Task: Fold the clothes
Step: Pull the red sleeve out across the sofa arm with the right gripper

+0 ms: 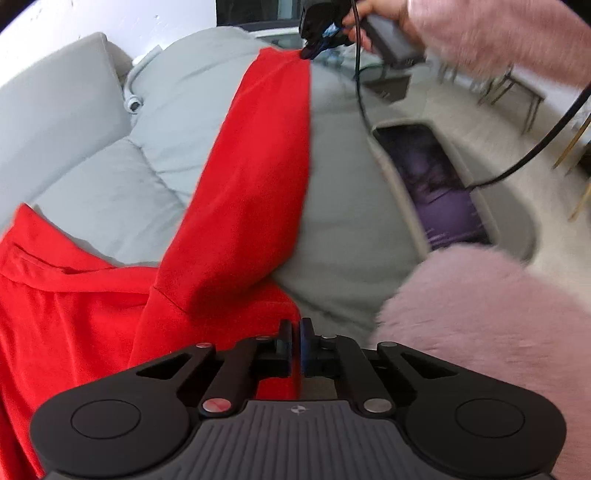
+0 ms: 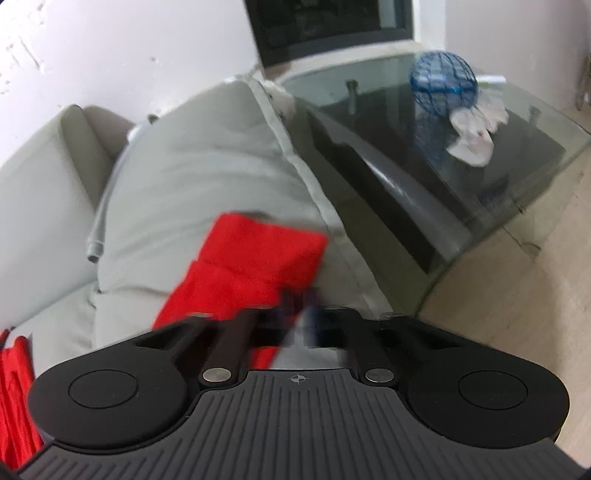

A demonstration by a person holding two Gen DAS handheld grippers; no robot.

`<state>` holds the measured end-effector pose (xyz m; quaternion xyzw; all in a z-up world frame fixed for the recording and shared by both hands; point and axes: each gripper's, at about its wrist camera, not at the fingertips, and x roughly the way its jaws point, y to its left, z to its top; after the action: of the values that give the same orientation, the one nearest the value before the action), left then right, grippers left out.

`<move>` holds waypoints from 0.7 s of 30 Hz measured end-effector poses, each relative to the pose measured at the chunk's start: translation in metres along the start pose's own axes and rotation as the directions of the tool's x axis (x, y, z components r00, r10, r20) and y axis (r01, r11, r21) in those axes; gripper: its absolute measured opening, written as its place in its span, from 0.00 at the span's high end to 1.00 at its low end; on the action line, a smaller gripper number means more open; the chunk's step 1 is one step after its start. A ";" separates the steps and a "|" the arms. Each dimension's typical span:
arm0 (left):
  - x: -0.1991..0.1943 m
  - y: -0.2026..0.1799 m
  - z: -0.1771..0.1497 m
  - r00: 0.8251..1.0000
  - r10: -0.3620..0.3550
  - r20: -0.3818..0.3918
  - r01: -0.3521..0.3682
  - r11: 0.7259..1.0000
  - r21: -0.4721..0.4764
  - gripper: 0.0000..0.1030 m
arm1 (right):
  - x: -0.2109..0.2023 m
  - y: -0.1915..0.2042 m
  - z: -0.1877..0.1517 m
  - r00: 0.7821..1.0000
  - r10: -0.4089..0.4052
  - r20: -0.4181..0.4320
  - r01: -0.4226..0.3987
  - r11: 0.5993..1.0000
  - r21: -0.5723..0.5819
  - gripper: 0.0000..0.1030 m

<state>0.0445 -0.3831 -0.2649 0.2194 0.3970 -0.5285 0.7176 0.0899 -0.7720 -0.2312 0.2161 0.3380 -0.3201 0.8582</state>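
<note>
Garment: a bright red garment (image 1: 251, 177) lies spread over the grey sofa (image 1: 354, 206); one long strip stretches away across the seat cushion, and the bulk is bunched at the near left of the sofa with a seam and folded edges showing.
Left gripper (image 1: 295, 347): jaws pinched tight on red cloth at the near edge of the sofa.
Right gripper (image 2: 299, 310): blurred in its own view; seen from the left wrist it nips the far tip of the red strip, jaws drawn together on the cloth at the far end of the sofa.
Person: a hand (image 1: 373, 22) in a fluffy pink sleeve (image 1: 491, 40) holds the right tool.
Sofa: pale grey cushions, creased, a back cushion (image 1: 55, 122) to the left.
Room: beside the sofa a glass coffee table (image 2: 480, 177) with a blue wire ball (image 2: 443, 81) and a white crumpled cloth (image 2: 476, 129); white wall (image 2: 129, 48) behind the sofa; pale floor (image 2: 517, 295) beyond.
</note>
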 end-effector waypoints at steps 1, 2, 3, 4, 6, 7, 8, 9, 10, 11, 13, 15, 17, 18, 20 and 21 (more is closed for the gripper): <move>-0.009 -0.001 0.001 0.999 -0.044 0.007 0.044 0.999 -0.016 0.99 | -0.006 -0.002 0.002 1.000 -0.005 0.020 0.005 1.000 -0.019 0.97; -0.015 -0.003 0.001 0.997 -0.073 0.013 0.073 0.997 -0.019 0.99 | -0.013 -0.003 0.004 0.999 -0.009 0.041 0.010 0.999 -0.037 0.97; -0.021 -0.005 0.001 0.995 -0.102 0.018 0.103 0.994 -0.022 0.99 | -0.019 -0.005 0.006 0.998 -0.013 0.061 0.016 0.998 -0.055 0.97; -0.026 -0.008 0.001 0.992 -0.128 0.022 0.128 0.991 -0.028 0.99 | -0.025 -0.010 0.006 0.996 -0.045 0.072 0.051 0.996 -0.078 0.97; -0.025 -0.011 -0.002 0.988 -0.154 0.020 0.155 0.986 -0.056 0.99 | -0.035 -0.024 0.006 0.989 -0.118 0.085 0.127 0.986 -0.112 0.97; -0.018 -0.012 -0.004 0.989 -0.146 0.008 0.146 0.988 -0.057 0.99 | -0.035 -0.029 0.006 0.988 -0.130 0.077 0.138 0.984 -0.112 0.97; -0.011 -0.013 -0.006 0.990 -0.138 -0.005 0.137 0.989 -0.058 0.98 | -0.033 -0.036 0.005 0.990 -0.131 0.049 0.136 0.985 -0.106 0.97; -0.003 -0.014 -0.009 0.991 -0.130 -0.021 0.129 0.990 -0.062 0.98 | -0.031 -0.043 0.004 0.991 -0.132 0.019 0.134 0.986 -0.100 0.96; 0.006 -0.015 -0.012 0.991 -0.122 -0.046 0.119 0.991 -0.067 0.96 | -0.025 -0.049 0.001 0.989 -0.145 -0.009 0.144 0.986 -0.087 0.91; 0.013 -0.016 -0.014 0.991 -0.109 -0.071 0.105 0.992 -0.065 0.95 | -0.022 -0.051 -0.002 0.989 -0.147 -0.021 0.144 0.986 -0.086 0.87; 0.012 -0.020 -0.014 0.991 -0.106 -0.084 0.102 0.993 -0.056 0.90 | -0.017 -0.052 -0.006 0.983 -0.173 -0.061 0.167 0.982 -0.083 0.69; 0.000 -0.023 -0.012 0.991 -0.120 -0.055 0.117 0.991 -0.058 0.79 | -0.025 -0.051 -0.007 0.985 -0.163 -0.063 0.158 0.985 -0.069 0.64; -0.017 -0.026 -0.010 0.992 -0.121 -0.020 0.120 0.991 -0.058 0.67 | -0.039 -0.050 -0.008 0.988 -0.148 -0.048 0.145 0.988 -0.061 0.56; -0.020 -0.027 -0.011 0.993 -0.116 -0.015 0.115 0.992 -0.053 0.66 | -0.047 -0.049 -0.008 0.989 -0.144 -0.044 0.141 0.988 -0.060 0.52; -0.030 -0.030 -0.014 0.994 -0.108 -0.020 0.107 0.993 -0.043 0.65 | -0.065 -0.046 -0.009 0.990 -0.132 -0.040 0.129 0.989 -0.070 0.52; -0.032 -0.030 -0.016 0.995 -0.099 -0.027 0.098 0.994 -0.040 0.65 | -0.073 -0.043 -0.011 0.991 -0.124 -0.041 0.121 0.989 -0.080 0.52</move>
<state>0.0070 -0.3631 -0.2460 0.1931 0.4279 -0.5523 0.6889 0.0132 -0.7662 -0.1928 0.1688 0.3822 -0.3540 0.8367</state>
